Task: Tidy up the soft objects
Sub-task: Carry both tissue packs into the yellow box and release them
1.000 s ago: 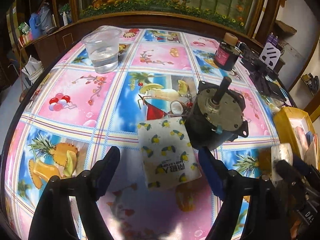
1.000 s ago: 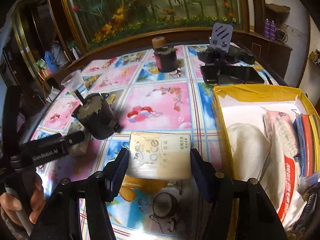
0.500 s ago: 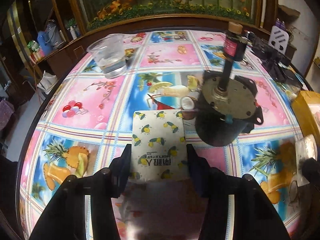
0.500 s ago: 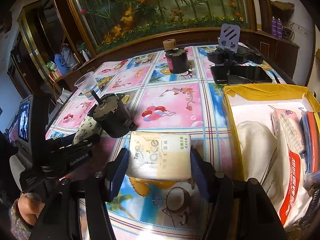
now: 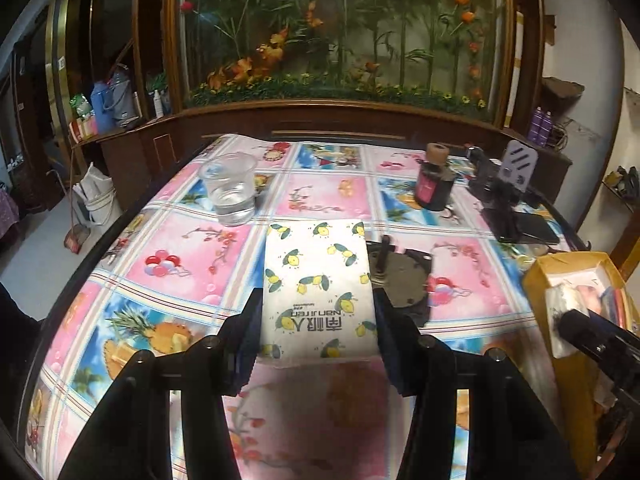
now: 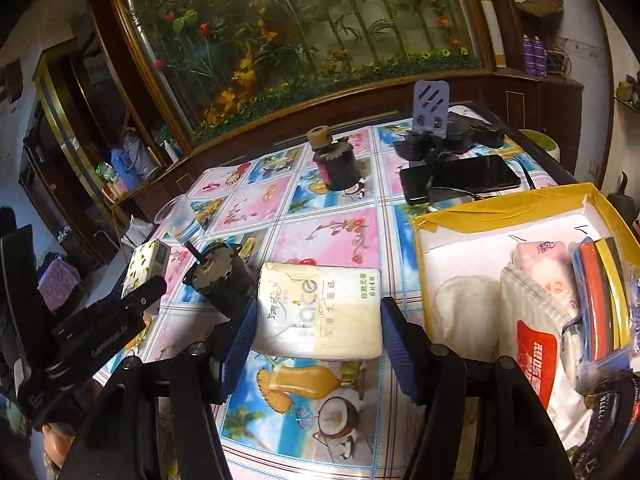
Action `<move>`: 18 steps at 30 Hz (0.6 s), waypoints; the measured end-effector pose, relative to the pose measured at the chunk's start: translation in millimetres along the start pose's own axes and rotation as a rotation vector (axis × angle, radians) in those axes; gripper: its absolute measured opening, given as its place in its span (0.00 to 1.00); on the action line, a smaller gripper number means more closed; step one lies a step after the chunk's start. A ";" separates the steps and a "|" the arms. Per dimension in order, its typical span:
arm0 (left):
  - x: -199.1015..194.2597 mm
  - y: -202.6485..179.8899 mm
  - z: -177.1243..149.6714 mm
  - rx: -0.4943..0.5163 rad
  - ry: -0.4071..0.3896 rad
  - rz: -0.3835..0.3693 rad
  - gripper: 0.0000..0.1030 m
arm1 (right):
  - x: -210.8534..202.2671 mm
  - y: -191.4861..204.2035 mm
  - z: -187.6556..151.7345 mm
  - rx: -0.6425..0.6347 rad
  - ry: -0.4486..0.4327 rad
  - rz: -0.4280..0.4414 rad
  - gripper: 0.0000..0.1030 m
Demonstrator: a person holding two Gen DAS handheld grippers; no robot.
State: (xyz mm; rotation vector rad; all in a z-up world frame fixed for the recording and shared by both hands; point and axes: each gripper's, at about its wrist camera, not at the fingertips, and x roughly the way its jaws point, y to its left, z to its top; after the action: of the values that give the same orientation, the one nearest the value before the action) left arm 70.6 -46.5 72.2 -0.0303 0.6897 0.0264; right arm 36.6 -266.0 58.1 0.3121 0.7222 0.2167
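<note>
My left gripper [image 5: 318, 330] is shut on a white tissue pack printed with lemons [image 5: 316, 280], held above the flowered tablecloth [image 5: 180, 256]. The same lemon pack [image 6: 146, 264] shows at the left of the right wrist view, in the left gripper [image 6: 132, 300]. My right gripper [image 6: 320, 328] is shut on a cream tissue pack with green lettering [image 6: 320, 312], lifted just left of a yellow cardboard box [image 6: 500, 208]. That box holds several soft packs, among them a white pad [image 6: 460, 312] and a red-and-white pack [image 6: 536, 352].
A dark motor with a shaft [image 5: 400, 280] stands right of the lemon pack, seen also as the motor [image 6: 224, 276]. A clear cup of water [image 5: 230, 188], a dark corked bottle [image 5: 434, 180], a phone [image 6: 460, 178] and a phone stand [image 6: 430, 108] sit farther back.
The left gripper's jaws closed from wide apart onto the lemon pack, then lifted it off the table. The right gripper, holding the cream pack throughout, rose a little.
</note>
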 end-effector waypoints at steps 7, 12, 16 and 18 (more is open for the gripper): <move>-4.6 -23.7 -3.6 0.012 -0.002 -0.023 0.50 | -2.0 -2.1 1.7 0.012 -0.004 0.001 0.64; -10.5 -42.0 -7.9 0.042 -0.008 -0.051 0.50 | -6.8 -6.4 3.1 0.026 -0.018 0.000 0.64; -14.3 -59.3 -11.9 0.062 -0.006 -0.081 0.50 | -13.8 -16.3 6.9 0.055 -0.040 -0.006 0.64; -16.9 -69.3 -14.8 0.072 -0.007 -0.092 0.49 | -18.2 -22.4 9.0 0.072 -0.053 -0.009 0.64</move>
State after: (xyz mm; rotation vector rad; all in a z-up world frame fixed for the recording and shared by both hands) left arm 50.5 -116.5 72.9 0.0074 0.6814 -0.0865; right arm 31.2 -294.2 67.7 0.3816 0.6798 0.1739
